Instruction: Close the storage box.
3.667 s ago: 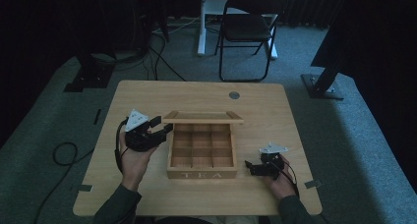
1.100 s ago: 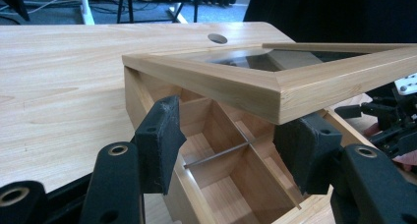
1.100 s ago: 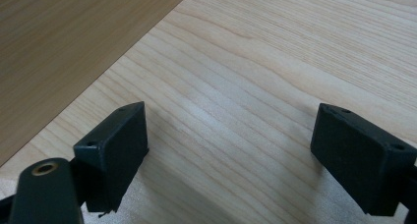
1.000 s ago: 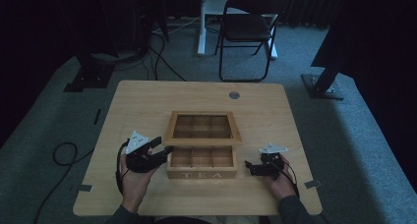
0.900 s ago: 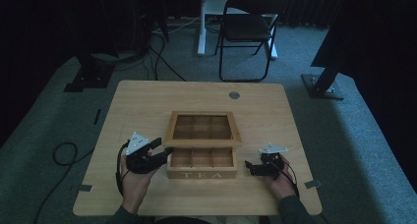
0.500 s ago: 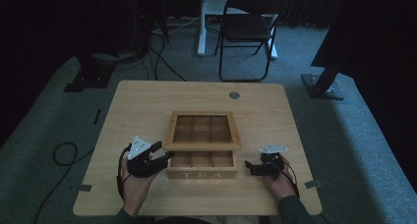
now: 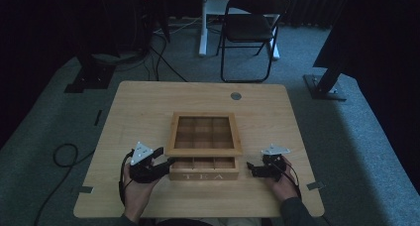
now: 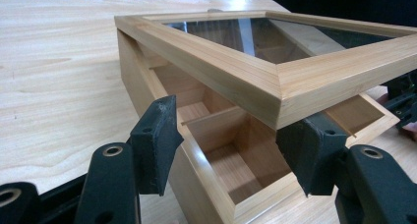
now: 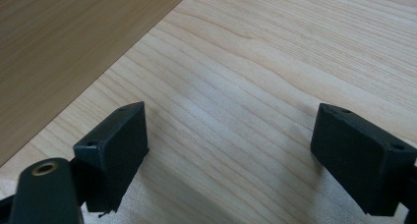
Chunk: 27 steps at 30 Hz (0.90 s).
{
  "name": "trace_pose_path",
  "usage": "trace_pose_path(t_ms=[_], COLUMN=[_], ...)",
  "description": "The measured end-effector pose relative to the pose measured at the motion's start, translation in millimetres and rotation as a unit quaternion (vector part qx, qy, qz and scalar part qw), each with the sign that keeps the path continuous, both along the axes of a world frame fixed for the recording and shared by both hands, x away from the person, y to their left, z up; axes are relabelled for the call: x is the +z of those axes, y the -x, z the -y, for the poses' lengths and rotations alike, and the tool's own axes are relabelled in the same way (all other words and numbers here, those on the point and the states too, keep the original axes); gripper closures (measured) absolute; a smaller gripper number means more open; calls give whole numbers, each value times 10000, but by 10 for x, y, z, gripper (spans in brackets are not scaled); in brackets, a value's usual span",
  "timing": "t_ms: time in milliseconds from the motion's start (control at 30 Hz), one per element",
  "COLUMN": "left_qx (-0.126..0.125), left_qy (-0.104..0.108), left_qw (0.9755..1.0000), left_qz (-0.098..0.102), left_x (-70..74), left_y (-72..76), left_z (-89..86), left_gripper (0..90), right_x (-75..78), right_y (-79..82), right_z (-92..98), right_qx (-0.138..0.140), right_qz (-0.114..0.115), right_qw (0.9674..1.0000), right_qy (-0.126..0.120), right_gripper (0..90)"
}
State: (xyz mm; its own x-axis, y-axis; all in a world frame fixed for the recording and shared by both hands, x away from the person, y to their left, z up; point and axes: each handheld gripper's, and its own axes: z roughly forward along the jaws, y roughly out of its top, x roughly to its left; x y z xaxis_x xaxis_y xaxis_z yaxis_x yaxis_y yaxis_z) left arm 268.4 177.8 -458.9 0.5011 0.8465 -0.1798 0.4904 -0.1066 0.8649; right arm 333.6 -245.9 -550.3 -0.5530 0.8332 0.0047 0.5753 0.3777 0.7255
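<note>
A wooden tea box [image 7: 203, 169] stands near the middle of the bench [image 7: 138, 107], a little toward the person's edge, its front face lettered "TEA". Its glass-paned lid [image 7: 203, 134] is tilted, partly raised, the front edge lifted clear of the box so that the front row of compartments lies uncovered; the compartments that can be seen hold nothing. The left hand-held gripper [image 7: 166, 162] rests on the bench at the box's front left corner; in the left gripper view [image 8: 231, 145] its jaws are spread wide, one outside the left wall of the box and the other under the raised lid's corner, gripping nothing. The right hand-held gripper [image 7: 250, 167] lies just beside the box's front right corner, apart from it, and in the right gripper view [image 9: 228, 140] its jaws stand wide apart over bare wood. A small round grey disc [image 7: 236, 95] sits near the bench's far edge.
</note>
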Motion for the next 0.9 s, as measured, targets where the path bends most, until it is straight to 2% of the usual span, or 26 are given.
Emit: trace_pose_path(t_ms=[533, 667, 900], left_qx=[-9, -28, -34], left_qy=[-89, -181, -236], left_qw=[9998, 9995, 9993], left_qz=[-193, -276, -301], left_x=[-134, -210, -248], left_y=[38, 51, 56], left_z=[17, 41, 43], left_gripper=[415, 413, 405], right_x=[0, 0, 0], right_y=[0, 0, 0], right_z=[1, 1, 1], right_qx=[6, 5, 5], right_qz=[1, 0, 1], right_qw=[10000, 10000, 10000], right_qy=[6, 6, 6], right_gripper=[138, 137, 137])
